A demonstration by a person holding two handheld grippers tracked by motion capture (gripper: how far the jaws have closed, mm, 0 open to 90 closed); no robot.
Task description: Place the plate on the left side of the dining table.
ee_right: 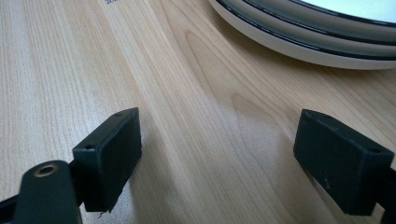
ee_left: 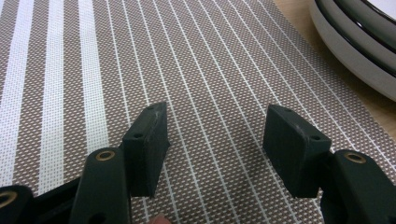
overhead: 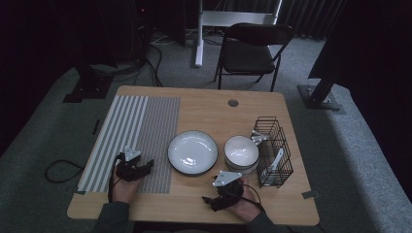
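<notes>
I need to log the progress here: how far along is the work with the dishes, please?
Nothing looks done yet. The round white plate and the stacked white bowls sit on the wooden table, beside the black wire rack. Both the left tongs and the right tongs are open and empty. All handling remains.

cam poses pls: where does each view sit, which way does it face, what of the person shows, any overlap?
High view: above the near table edge, looking forward and down on the table; both hands, forearms and each hand-held gripper show.
Left gripper view: on the left hand-held gripper, low over the striped placemat; open jaws show.
Right gripper view: on the right hand-held gripper, over bare wood; open jaws show.
Shared: the plate, whose rim edges both gripper views.
</notes>
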